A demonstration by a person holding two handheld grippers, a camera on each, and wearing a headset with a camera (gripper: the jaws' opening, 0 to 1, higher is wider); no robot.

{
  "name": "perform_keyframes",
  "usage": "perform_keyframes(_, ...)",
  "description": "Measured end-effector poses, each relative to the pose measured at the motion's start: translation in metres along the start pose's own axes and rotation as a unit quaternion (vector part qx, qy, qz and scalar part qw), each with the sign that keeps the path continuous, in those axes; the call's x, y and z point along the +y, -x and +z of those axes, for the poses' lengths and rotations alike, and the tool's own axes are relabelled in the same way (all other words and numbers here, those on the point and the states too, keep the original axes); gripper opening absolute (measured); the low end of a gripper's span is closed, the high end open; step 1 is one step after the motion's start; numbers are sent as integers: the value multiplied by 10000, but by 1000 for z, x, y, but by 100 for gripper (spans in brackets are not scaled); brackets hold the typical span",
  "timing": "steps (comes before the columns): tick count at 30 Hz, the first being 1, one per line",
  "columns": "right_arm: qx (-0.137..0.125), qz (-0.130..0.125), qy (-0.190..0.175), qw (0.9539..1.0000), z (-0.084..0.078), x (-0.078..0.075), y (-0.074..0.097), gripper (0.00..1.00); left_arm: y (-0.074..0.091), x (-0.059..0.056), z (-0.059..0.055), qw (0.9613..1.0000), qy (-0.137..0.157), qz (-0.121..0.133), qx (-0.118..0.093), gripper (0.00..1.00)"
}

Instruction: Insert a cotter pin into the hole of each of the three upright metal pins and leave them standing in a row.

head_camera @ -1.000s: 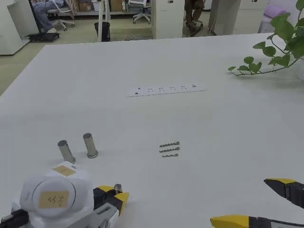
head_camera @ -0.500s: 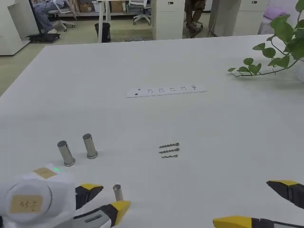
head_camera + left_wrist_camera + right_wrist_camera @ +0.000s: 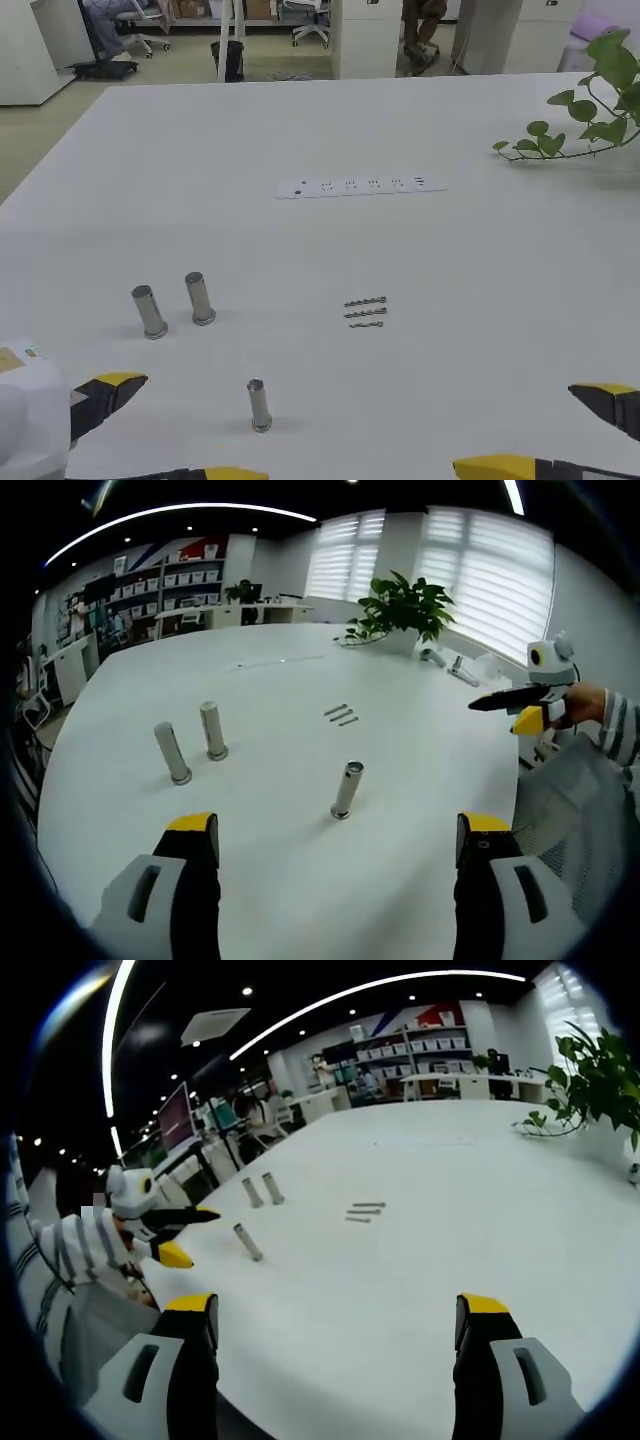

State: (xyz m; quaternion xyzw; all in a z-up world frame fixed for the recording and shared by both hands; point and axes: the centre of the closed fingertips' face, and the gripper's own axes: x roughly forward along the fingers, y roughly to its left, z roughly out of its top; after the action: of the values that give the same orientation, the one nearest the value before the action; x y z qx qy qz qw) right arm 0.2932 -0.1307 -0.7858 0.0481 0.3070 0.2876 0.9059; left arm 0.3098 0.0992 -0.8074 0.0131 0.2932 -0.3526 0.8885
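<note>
Three metal pins (image 3: 200, 298) stood upright on table (image 3: 480, 260): two close together, third pin (image 3: 259, 404) apart, nearer left gripper (image 3: 180, 427), so row not yet made. Cotter pins (image 3: 365, 312) laid side by side, ready for picking. Nothing gripped by left gripper or right gripper (image 3: 535, 428); both held wide open.

Bright, even overhead light. Ceiling strip light (image 3: 200, 505) and window blinds (image 3: 520, 580) glare white. Faint soft shadow beside nearest metal pin (image 3: 259, 405). Gripper views bend strongly toward edges; head view sharp.
</note>
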Motion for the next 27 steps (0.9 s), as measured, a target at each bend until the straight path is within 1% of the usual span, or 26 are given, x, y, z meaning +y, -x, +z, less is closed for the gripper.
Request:
perform_keyframes(2,10,-43,64,10000,1,0,-2,100,4,-2,-2,10000,72,-51,13,99)
perform_keyframes(3,19,-47,76,10000,2,0,-2,100,6,-7,-3,9998,115,-164,15,99)
perform_keyframes(4,27,-36,80,10000,3,1,-4,100,7,-9,-4,9997,107,-226,37,99)
perform_keyframes(7,48,11,95,9999,5,3,-6,100,10,-12,-7,9996,82,-253,88,100)
perform_keyframes(9,114,35,150,9998,4,5,-8,100,14,-12,-10,9996,81,-235,135,100)
perform_keyframes(11,178,54,200,9996,3,7,-10,99,18,-8,-11,9997,115,-146,153,100)
perform_keyframes(14,218,89,240,9994,3,9,-11,98,25,-2,-10,9998,176,-13,92,100)
perform_keyframes(17,345,76,294,9989,1,9,-14,98,32,5,-9,9993,359,124,16,100)
perform_keyframes(22,518,125,401,9978,2,9,-19,93,43,10,-12,9992,329,230,-11,100)
perform_keyframes(23,589,151,447,9971,3,9,-21,91,44,12,-14,9988,416,240,-55,100)
perform_keyframes(24,624,159,496,9967,4,8,-22,91,44,14,-17,9985,483,246,-55,100)
perform_keyframes(25,645,182,575,9961,7,8,-24,90,44,15,-23,9982,551,247,17,100)
perform_keyframes(27,673,221,660,9953,12,8,-26,90,44,16,-31,9980,566,263,86,100)
